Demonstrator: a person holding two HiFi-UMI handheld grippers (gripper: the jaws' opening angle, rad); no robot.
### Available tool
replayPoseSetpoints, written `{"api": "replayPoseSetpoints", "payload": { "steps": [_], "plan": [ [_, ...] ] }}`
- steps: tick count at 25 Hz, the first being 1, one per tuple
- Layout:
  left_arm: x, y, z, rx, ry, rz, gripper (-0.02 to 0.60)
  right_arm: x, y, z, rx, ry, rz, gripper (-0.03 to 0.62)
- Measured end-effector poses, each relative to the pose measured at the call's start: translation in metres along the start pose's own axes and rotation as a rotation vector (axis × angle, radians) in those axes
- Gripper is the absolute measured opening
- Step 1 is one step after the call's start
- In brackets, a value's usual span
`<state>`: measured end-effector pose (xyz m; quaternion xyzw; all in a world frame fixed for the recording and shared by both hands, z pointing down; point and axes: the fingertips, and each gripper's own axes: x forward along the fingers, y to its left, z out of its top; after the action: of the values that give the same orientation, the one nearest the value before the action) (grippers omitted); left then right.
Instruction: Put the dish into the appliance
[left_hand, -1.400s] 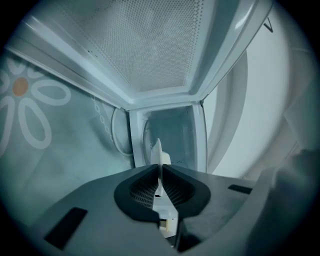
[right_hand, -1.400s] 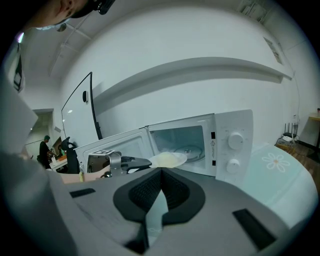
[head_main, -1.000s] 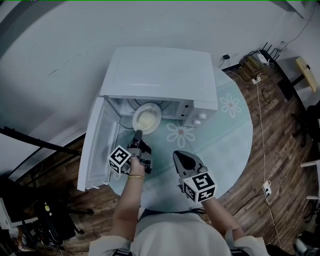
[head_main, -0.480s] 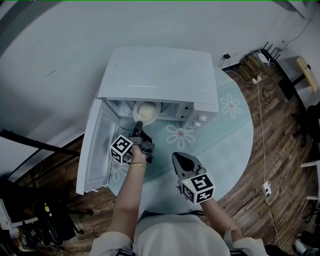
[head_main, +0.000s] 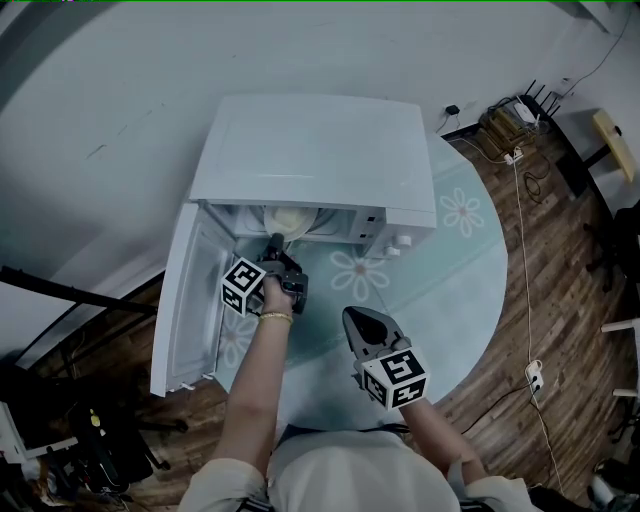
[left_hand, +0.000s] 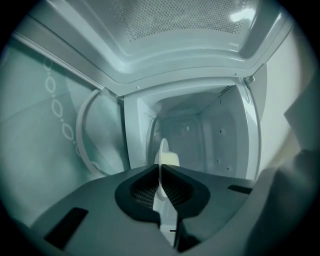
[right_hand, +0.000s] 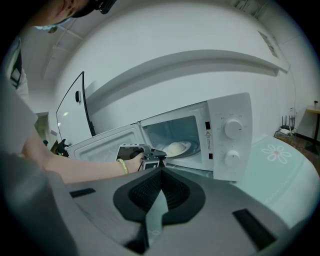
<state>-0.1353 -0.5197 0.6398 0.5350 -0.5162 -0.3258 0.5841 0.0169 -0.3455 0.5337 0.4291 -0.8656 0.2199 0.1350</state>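
Observation:
A white microwave (head_main: 310, 150) stands on the round table with its door (head_main: 185, 300) swung open to the left. My left gripper (head_main: 277, 243) is at the mouth of the cavity, shut on the rim of a white dish (head_main: 285, 218) with pale food on it. The dish is partly under the microwave's roof. In the left gripper view the dish (left_hand: 162, 150) stands edge-on between the closed jaws, with the cavity behind it. The right gripper view shows the dish (right_hand: 177, 148) inside the opening. My right gripper (head_main: 355, 318) hovers over the table in front, shut and empty.
The table carries a pale green cloth with flower prints (head_main: 460, 210). Control knobs (right_hand: 232, 129) sit on the microwave's right front. Cables and a power strip (head_main: 510, 160) lie on the wooden floor at the right. A white wall lies behind the microwave.
My left gripper has pushed forward with the dish, which has gone from in front of the opening to partly under the microwave's roof. The right gripper has barely moved.

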Motion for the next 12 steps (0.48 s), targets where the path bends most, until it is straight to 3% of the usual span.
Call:
{"api": "replayPoseSetpoints", "payload": {
  "steps": [12],
  "plan": [
    [0.014,-0.001,0.0,0.052,0.016,0.013,0.029,0.0,0.001,-0.002,0.007,0.008,0.0,0.006]
  ]
}}
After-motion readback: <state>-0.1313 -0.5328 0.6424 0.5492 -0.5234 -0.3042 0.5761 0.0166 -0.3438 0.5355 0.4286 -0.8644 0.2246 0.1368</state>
